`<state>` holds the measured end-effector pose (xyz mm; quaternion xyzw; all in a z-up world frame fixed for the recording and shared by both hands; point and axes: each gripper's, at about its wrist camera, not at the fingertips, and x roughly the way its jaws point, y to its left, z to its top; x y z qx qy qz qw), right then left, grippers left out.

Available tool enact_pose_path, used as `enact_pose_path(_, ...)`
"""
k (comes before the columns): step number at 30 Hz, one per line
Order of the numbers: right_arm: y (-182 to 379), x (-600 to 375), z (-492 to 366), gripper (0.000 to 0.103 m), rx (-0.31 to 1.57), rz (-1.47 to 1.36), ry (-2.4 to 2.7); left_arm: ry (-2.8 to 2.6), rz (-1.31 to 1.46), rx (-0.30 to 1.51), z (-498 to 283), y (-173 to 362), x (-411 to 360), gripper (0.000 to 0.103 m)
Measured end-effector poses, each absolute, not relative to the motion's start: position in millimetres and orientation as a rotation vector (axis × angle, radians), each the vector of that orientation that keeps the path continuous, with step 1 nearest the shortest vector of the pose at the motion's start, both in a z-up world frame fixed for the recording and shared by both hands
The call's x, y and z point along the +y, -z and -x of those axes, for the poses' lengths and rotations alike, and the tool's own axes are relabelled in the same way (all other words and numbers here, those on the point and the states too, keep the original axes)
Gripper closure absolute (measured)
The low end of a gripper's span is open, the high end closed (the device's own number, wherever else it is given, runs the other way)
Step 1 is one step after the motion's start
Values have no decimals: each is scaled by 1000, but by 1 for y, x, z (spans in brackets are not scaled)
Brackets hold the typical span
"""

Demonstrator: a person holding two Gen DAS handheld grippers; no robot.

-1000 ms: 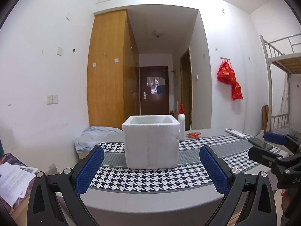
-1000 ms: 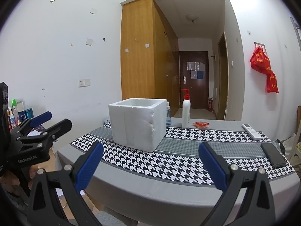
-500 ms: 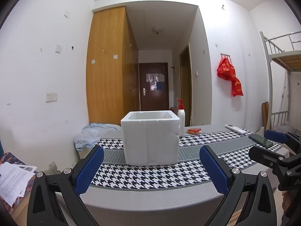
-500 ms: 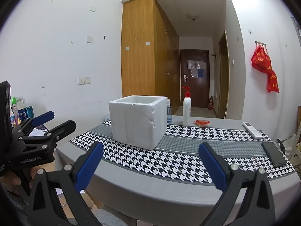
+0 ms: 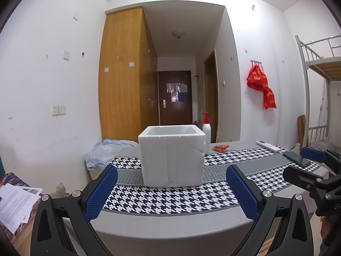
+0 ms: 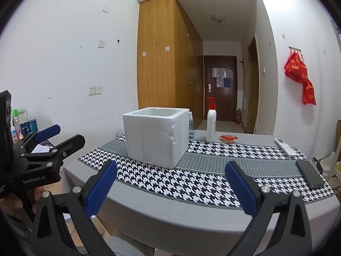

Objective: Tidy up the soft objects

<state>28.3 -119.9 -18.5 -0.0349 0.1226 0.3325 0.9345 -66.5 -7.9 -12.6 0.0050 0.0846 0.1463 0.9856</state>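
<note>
Two tools gape wide, empty: left tool (image 5: 171, 188) faces the upright, open-topped foam box (image 5: 172, 155) squarely; right tool (image 6: 170, 184) sits level, right of it.

- One white foam box (image 5: 172, 157), mid-table
- One pump bottle (image 6: 211, 121) and one small spray bottle (image 6: 191, 125), far side
- One red packet (image 6: 228, 138)
- One remote (image 6: 284, 147) and one phone (image 6: 310, 173) (both right)
- One crumpled pale-blue cloth (image 5: 106, 151), far left
- Two grippers: left gripper (image 5: 171, 194), right gripper (image 6: 170, 188)
</note>
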Motion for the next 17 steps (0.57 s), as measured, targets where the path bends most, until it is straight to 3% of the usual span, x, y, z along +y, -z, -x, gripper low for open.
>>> enact_pose_path(17, 19, -119, -30, 1, 263, 73, -669, -290, -18, 169, 66, 14, -10, 1)
